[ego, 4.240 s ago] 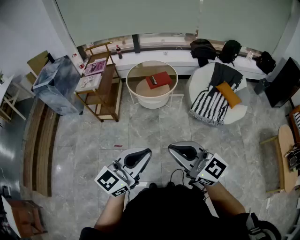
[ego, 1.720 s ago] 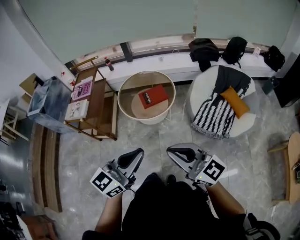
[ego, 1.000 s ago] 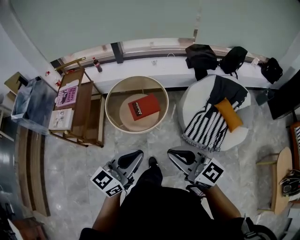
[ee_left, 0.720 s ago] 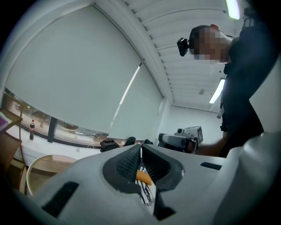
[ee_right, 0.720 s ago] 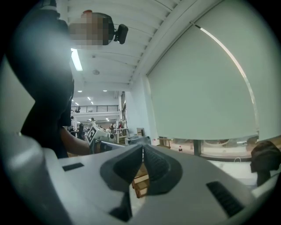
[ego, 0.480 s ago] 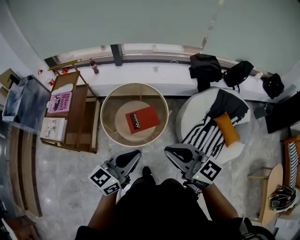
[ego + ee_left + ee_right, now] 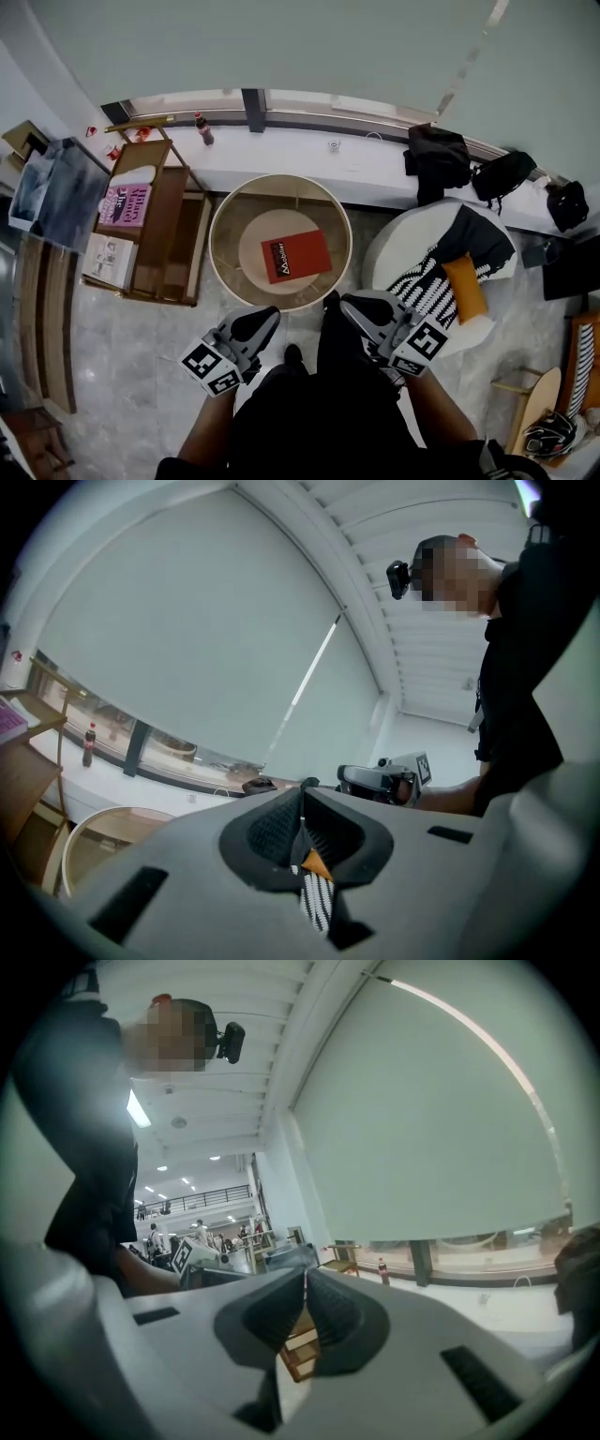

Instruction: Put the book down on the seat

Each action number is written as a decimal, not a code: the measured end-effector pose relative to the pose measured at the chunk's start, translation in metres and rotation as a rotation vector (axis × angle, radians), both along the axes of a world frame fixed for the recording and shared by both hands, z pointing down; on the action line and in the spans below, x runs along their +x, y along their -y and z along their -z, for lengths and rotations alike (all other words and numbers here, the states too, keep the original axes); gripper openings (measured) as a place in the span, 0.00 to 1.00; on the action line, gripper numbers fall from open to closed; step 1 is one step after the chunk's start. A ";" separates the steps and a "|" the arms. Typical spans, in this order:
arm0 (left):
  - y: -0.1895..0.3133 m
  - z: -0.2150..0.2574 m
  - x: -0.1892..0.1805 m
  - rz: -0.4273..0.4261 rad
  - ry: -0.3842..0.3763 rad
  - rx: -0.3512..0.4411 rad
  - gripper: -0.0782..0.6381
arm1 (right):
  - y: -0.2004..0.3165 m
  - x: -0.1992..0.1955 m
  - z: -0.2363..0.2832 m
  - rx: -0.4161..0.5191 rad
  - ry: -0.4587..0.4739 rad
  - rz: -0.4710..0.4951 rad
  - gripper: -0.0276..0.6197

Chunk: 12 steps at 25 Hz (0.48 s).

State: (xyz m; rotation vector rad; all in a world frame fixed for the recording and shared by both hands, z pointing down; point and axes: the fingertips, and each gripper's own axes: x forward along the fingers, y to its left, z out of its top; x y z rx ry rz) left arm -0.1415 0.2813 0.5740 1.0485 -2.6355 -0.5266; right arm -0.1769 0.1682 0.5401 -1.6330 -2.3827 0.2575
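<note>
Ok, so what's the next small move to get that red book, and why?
Probably open the right tool and lower it toward the red book. Both it and the left tool are shut and empty, and the book lies untouched on the round table, just ahead of them.

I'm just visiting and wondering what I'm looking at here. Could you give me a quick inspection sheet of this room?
Surface: grey tiled floor; round table ahead.
Job's things: red book lies flat on the round table; white round seat to its right.
Clutter: striped blanket and orange cushion on the seat; magazines on a wooden rack.
Grippers: left gripper and right gripper both shut, empty.
Cables: nothing seen.
Surroundings: window ledge with a bottle and black bags.
</note>
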 end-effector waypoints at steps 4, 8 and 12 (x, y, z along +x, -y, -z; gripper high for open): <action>-0.005 -0.010 -0.040 0.072 -0.035 -0.001 0.15 | -0.010 -0.044 -0.019 -0.008 -0.049 0.077 0.09; -0.007 -0.001 -0.088 0.137 -0.029 0.006 0.15 | -0.021 -0.083 -0.029 -0.047 -0.134 0.190 0.09; -0.005 -0.002 -0.131 0.187 -0.047 0.008 0.15 | -0.019 -0.122 -0.038 -0.035 -0.167 0.258 0.09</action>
